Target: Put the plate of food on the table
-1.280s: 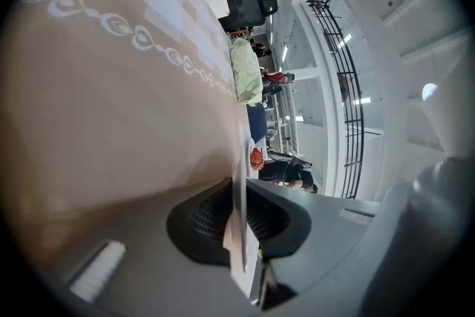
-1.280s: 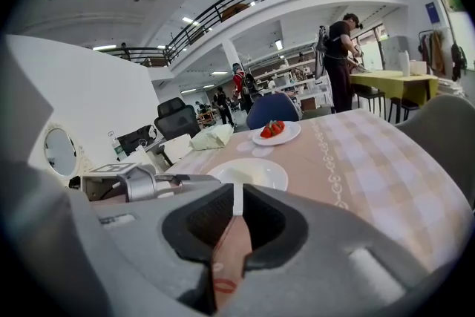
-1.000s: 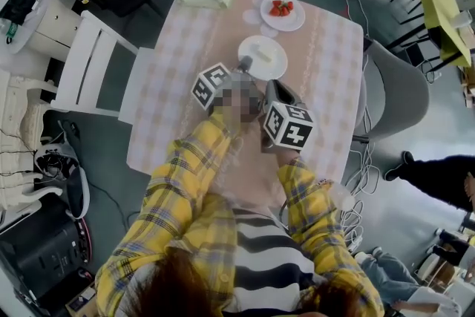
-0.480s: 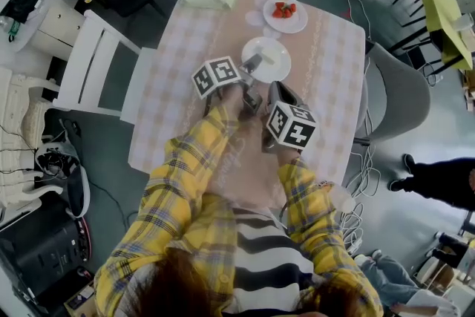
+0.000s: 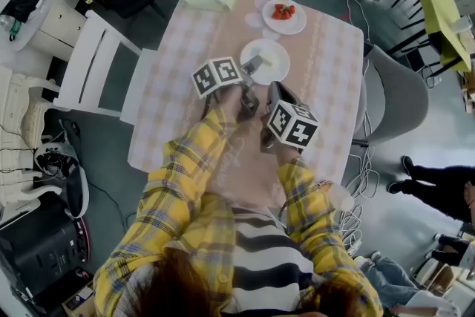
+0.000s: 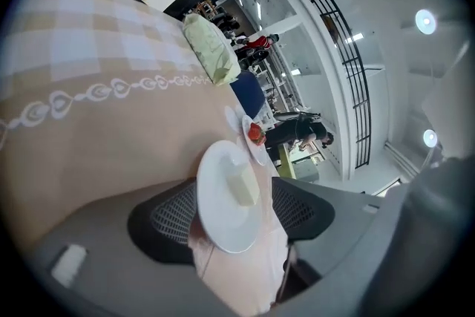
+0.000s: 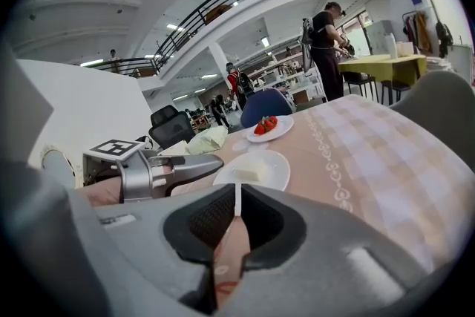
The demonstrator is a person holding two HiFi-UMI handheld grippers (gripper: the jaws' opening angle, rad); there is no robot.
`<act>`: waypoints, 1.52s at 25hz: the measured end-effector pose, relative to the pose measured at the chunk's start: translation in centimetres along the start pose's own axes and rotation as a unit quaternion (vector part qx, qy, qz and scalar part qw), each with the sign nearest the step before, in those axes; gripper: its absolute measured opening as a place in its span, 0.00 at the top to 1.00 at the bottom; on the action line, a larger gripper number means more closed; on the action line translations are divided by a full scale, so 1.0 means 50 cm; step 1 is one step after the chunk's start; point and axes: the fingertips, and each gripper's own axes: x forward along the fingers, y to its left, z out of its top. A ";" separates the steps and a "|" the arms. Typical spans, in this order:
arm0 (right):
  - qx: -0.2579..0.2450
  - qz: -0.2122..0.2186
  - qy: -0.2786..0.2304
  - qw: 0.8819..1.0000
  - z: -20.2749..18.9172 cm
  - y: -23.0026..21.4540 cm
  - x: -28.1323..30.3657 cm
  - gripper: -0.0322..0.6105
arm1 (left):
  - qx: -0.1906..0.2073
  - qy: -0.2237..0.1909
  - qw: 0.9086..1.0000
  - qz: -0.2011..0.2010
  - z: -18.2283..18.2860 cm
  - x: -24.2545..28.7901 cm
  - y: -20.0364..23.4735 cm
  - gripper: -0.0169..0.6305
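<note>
Plate of food rests on the table mid-frame. Nearest, the right claw is closed, empty; the left claw is opening, plate rim between its jaws, pads clear. Beyond, upper centre, a strawberry plate.

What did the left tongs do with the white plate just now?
The left tongs are opening and have let go of the white plate, which now lies on the table between their jaws. The strawberry plate and the shut right tongs stayed where they were.
</note>
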 end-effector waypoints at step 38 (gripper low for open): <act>-0.022 -0.001 -0.012 1.000 -0.048 0.026 -0.135 0.93 | 0.227 -0.071 0.968 -0.083 -0.159 -0.257 -0.089 0.97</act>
